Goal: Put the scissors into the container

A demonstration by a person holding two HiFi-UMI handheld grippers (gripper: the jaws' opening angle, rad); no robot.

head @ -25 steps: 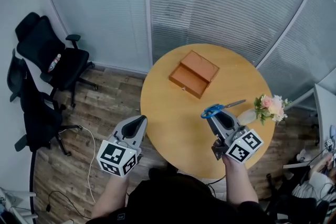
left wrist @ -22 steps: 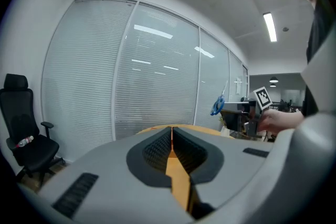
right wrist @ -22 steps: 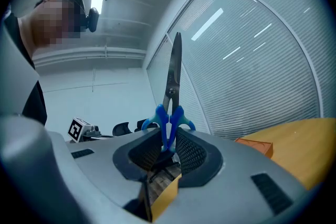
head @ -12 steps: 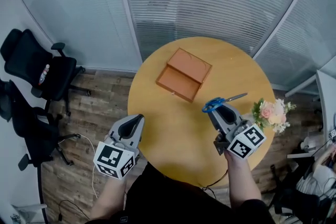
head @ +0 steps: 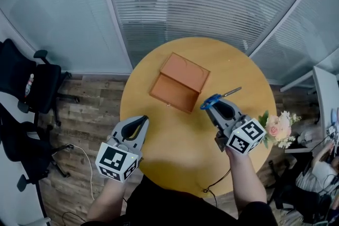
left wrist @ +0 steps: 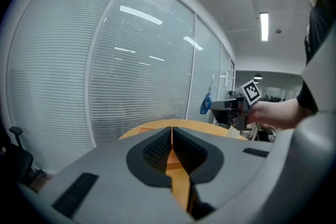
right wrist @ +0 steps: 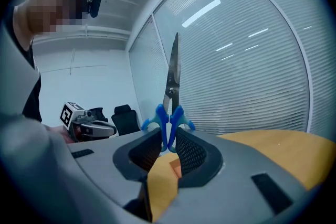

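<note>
My right gripper (head: 213,105) is shut on the blue handles of the scissors (head: 216,98), held above the round table just right of the wooden container (head: 180,84). The container is an open box with its lid laid back. In the right gripper view the scissors (right wrist: 169,113) stand upright between the pads of my right gripper (right wrist: 168,140), blades pointing up. My left gripper (head: 141,121) hovers at the table's near left edge, shut and empty. In the left gripper view my left gripper (left wrist: 171,138) has its pads touching, and the scissors (left wrist: 205,104) show in the distance.
A vase of pink flowers (head: 278,127) stands at the round wooden table's (head: 175,137) right edge. Black office chairs (head: 32,84) stand on the floor at the left. Frosted glass walls curve behind the table. A cable (head: 85,153) lies on the wooden floor.
My right gripper has carried the scissors a little closer to the open box. The head view has shifted, so the table sits more to the middle. My left gripper has hardly moved.
</note>
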